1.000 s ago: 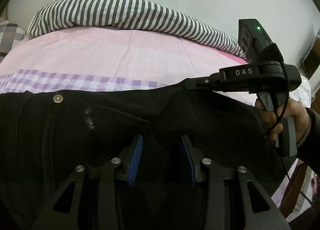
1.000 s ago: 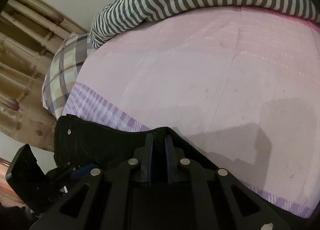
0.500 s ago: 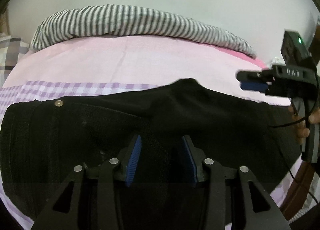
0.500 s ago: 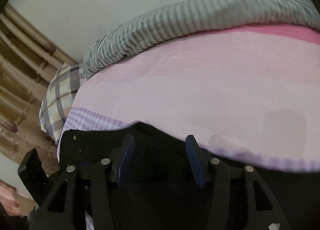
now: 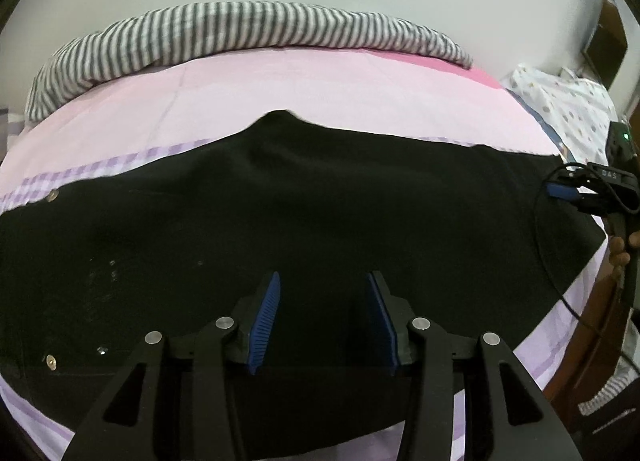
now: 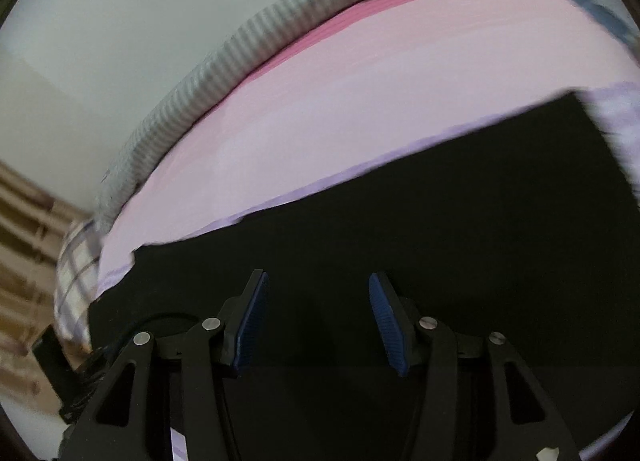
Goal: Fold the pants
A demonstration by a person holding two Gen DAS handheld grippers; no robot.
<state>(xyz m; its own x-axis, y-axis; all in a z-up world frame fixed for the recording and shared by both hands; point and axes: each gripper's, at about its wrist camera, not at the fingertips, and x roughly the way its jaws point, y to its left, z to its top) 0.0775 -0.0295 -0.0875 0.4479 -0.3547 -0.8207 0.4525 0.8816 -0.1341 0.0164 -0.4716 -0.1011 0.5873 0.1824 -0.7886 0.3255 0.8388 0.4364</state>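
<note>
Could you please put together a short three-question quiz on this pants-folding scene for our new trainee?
1. True or false: the left gripper is clamped on the pants.
2. What lies along the far edge of the bed? A) a striped blanket B) a red towel C) a cardboard box
3. Fill in: the pants are the colour ____.

Key
1. False. Its blue pads stand apart above the fabric with nothing between them. The right gripper is also open.
2. A, the striped blanket.
3. Black.
</note>
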